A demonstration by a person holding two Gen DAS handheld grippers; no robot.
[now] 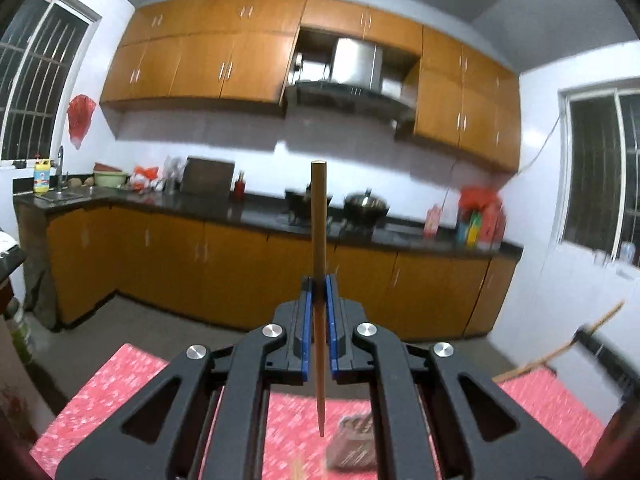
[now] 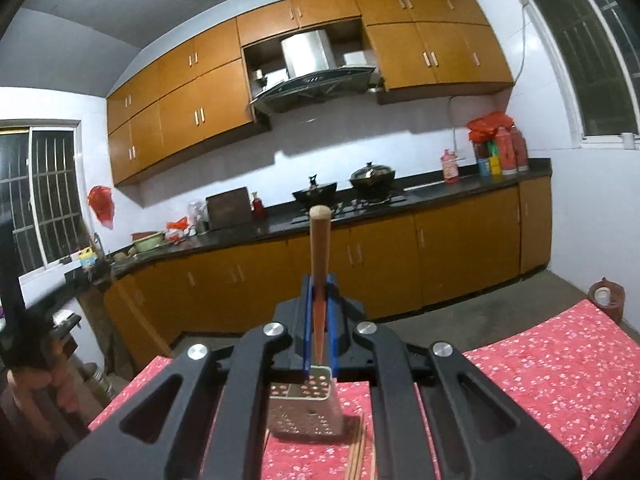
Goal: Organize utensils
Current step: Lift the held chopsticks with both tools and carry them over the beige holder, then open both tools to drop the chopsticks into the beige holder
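Red floral cloth covers the surface (image 2: 560, 360) below both claws. A perforated metal utensil holder (image 2: 306, 408) stands under the right claw (image 2: 319, 296), loose chopsticks (image 2: 358, 456) just beside it. Each claw is clamped tight on one upright chopstick — left claw (image 1: 319, 296) on a chopstick (image 1: 319, 216) too. Best lower tip-first, centred over the holder — then release.

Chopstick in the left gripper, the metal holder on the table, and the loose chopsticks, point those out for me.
chopstick (image 1: 319, 220), left wrist view, upper shaft above the pads.
metal holder (image 2: 306, 412), right wrist view, perforated front wall.
loose chopsticks (image 2: 357, 456), right wrist view, middle of bundle.
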